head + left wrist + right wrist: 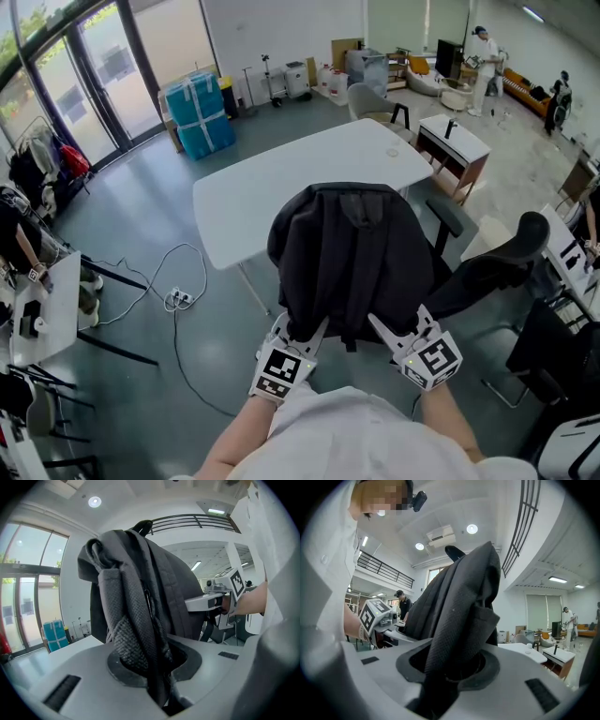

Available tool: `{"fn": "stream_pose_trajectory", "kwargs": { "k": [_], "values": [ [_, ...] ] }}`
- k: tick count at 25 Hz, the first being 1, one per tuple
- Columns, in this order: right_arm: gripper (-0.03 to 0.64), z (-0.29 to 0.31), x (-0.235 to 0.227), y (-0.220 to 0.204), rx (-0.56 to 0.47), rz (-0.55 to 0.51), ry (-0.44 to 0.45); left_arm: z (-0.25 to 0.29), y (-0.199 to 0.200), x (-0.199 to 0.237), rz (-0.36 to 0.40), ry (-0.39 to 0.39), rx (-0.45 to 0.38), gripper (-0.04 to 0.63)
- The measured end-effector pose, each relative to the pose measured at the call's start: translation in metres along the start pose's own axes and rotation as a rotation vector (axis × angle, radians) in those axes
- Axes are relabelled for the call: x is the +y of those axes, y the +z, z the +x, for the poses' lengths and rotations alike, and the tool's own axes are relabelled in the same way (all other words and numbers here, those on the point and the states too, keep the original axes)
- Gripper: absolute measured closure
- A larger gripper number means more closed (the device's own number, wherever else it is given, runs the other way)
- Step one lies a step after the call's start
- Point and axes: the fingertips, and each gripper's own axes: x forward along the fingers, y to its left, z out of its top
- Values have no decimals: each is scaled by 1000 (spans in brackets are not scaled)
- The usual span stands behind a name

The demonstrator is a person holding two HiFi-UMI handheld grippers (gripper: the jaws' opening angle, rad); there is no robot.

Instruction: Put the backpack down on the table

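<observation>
In the head view a black backpack (pixel 352 253) hangs upright in the air, straps toward me, over the near end of the white table (pixel 272 192). My left gripper (pixel 304 332) grips its lower left side and my right gripper (pixel 386 330) its lower right side. In the left gripper view, dark mesh fabric of the backpack (pixel 136 597) is pinched in the left gripper (pixel 151 670). In the right gripper view, a fold of the backpack (pixel 459 606) is clamped in the right gripper (pixel 454 667). Whether the backpack's bottom touches the table is hidden.
A black office chair (pixel 502 262) stands to the right of the table. A cable with a power strip (pixel 178 298) lies on the floor at the left. Behind the table are a blue wrapped box (pixel 200 112), a small desk (pixel 453 142) and people (pixel 483 56).
</observation>
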Motion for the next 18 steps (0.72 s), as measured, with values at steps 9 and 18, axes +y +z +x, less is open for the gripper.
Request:
{"fn": "stream_pose_trajectory", "kwargs": {
  "k": [9,18],
  "values": [
    [471,-5,-2,4,-21,9,6,1,5,-3,8,-1,-24,511],
    [471,-1,2,10,-25,1,6,-4,8,2,3,6,-39,511]
  ]
}}
